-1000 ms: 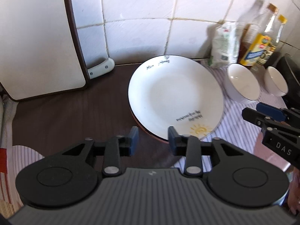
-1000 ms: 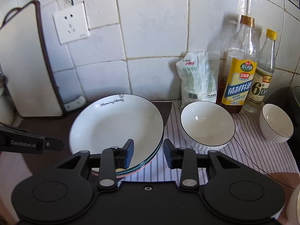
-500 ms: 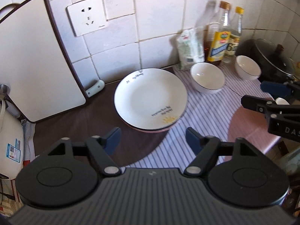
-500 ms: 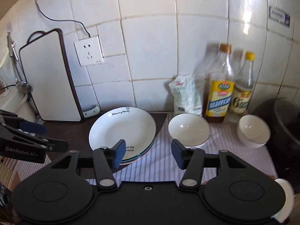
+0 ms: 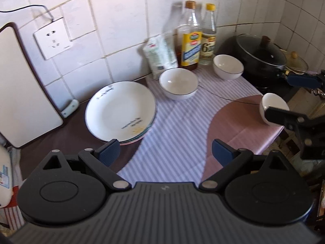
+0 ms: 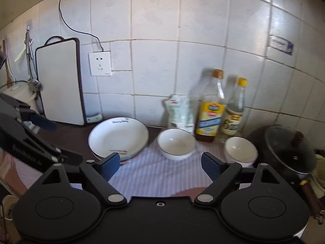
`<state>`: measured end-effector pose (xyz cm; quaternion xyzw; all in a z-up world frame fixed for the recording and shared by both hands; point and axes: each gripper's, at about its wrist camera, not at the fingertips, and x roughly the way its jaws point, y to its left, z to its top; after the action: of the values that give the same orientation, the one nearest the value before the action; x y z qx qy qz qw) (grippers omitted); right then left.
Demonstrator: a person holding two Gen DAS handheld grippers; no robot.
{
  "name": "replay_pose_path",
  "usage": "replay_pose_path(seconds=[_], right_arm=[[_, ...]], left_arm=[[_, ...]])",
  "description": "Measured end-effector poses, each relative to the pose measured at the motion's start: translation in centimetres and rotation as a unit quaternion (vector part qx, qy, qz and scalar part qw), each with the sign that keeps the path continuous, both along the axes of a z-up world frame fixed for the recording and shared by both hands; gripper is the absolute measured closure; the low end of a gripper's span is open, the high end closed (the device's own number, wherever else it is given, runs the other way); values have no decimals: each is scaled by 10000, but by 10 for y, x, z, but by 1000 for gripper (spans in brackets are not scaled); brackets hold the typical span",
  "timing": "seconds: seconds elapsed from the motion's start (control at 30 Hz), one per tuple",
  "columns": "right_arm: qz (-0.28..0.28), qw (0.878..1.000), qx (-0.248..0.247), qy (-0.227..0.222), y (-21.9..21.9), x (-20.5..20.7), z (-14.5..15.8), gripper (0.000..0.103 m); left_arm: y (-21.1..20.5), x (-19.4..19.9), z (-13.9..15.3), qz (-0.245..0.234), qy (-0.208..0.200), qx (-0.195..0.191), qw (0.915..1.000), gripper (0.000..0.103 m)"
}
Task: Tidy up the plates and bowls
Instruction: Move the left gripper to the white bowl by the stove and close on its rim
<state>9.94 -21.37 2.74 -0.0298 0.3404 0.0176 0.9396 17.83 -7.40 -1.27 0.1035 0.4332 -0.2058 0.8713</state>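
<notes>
Plates judged done: the plate stack (image 5: 120,109) is seen ahead-left of the left gripper (image 5: 165,152) and right gripper (image 6: 160,165), both just spread and empty, while three bowls (image 5: 178,83) (image 5: 228,66) (image 5: 273,108) ahead-right remain unstacked.

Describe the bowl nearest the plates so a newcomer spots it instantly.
Start at the tiled wall's two bottles. On the striped cloth before them sits a white bowl beside the plate stack. It is wider than the bowl by the black pot.
</notes>
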Motion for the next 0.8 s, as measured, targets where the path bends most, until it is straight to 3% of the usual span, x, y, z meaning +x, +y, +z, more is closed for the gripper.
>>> replay_pose_path(seconds=[0.3,0.53,0.8], right_arm=[[-313,9992,-263,37,-56,-42,-52,7],[-1094,9934,-178,288,-103,-57,-102,6],[-1460,9890,50,211,-140,-66,-149,6]], left_arm=[[-50,-1,-43,16,147,-182,9997,2],[-93,6,-72,-232,542,-757,9954,2],[-143,25,-101,-398,828,-1551,9836,5]])
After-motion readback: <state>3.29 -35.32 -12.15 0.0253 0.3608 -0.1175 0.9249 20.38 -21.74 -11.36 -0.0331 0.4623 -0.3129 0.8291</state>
